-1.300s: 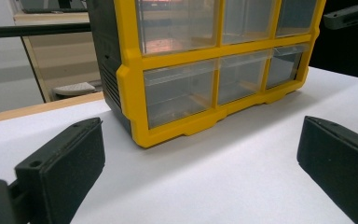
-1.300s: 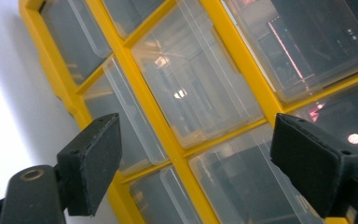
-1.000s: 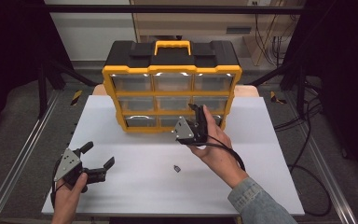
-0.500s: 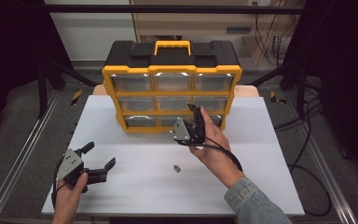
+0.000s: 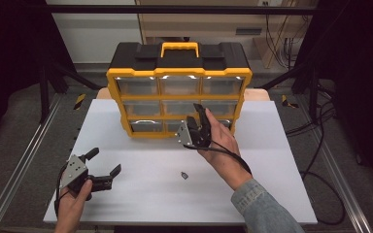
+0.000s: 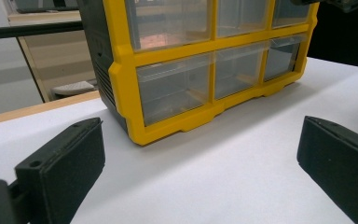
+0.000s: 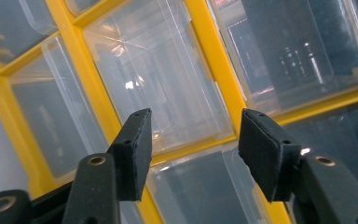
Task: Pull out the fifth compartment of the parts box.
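I have the right gripper (image 5: 200, 118) up against the front of the organizer (image 5: 178, 73), at its lower middle drawers. Its jaws have just been closing and now stand partly apart; in the right gripper view they frame the lip of a clear drawer (image 7: 163, 84), and I cannot tell whether the pads touch it. Nothing is pinched between them that I can make out.

The organizer stands upright at the far middle of the white table (image 5: 281, 160). It has a black top with a yellow carry handle (image 5: 179, 48), a yellow frame, and three rows of three clear plastic drawers. The drawer fronts are glossy and throw back light. Through the drawer to the right in the right gripper view I see small dark metal parts (image 7: 298, 58), too blurred to name. The other drawers look hazy; I cannot tell what they hold.

My left gripper (image 5: 103, 169) rests low over the near left of the table, well apart from the organizer, jaws spread wide with nothing between them. Its pads (image 6: 63, 163) are black, blocky and finely grained.

A small dark piece (image 5: 184, 174) lies alone on the smooth matte tabletop, near the right forearm (image 5: 230, 165), which wears a denim sleeve.
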### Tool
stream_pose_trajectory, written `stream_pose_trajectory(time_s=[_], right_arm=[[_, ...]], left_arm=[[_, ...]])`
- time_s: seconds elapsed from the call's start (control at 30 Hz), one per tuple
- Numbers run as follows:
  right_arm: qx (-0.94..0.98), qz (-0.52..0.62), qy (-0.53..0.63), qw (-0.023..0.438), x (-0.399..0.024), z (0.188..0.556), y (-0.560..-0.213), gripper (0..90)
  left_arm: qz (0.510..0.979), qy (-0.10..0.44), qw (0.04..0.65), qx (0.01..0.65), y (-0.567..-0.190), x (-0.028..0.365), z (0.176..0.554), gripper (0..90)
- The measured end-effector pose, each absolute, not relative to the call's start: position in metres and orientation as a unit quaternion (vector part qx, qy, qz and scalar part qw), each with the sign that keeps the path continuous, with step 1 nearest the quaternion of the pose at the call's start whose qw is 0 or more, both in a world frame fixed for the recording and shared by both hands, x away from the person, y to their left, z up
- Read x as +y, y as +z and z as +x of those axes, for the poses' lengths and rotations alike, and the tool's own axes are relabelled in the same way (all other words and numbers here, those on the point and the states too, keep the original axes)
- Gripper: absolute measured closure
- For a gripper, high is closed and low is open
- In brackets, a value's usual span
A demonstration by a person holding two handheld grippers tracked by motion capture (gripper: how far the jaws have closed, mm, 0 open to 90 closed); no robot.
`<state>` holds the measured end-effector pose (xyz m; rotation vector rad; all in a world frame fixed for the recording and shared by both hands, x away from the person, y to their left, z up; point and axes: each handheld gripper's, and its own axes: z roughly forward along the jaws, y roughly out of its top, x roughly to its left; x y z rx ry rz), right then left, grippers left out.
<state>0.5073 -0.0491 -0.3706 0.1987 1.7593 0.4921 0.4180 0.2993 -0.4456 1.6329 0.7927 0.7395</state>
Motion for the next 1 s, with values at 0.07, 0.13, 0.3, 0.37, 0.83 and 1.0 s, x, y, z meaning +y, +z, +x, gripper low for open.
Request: stream_pose_trajectory(time_s=[0.07,0.13,0.3,0.37,0.83,1.0], right_arm=[[0.757,0.077,0.2,0.617,-0.046,0.51,-0.371,49.5],[0.755,0.071,0.19,0.624,-0.044,0.512,-0.372,51.9],[0.744,0.058,0.172,0.643,-0.039,0.516,-0.372,56.4],[0.742,0.056,0.166,0.647,-0.039,0.518,-0.372,58.3],[0.739,0.051,0.144,0.656,-0.039,0.528,-0.376,63.9],[0.738,0.047,0.139,0.659,-0.037,0.53,-0.374,64.8]], left_arm=[[0.692,0.313,0.557,0.335,-0.446,0.299,0.418,0.7],[0.692,0.313,0.557,0.335,-0.446,0.299,0.418,0.7],[0.693,0.313,0.557,0.334,-0.446,0.299,0.418,0.7],[0.693,0.313,0.557,0.334,-0.446,0.298,0.418,0.7],[0.695,0.315,0.555,0.331,-0.445,0.298,0.418,0.7],[0.695,0.314,0.555,0.331,-0.445,0.298,0.418,0.7]])
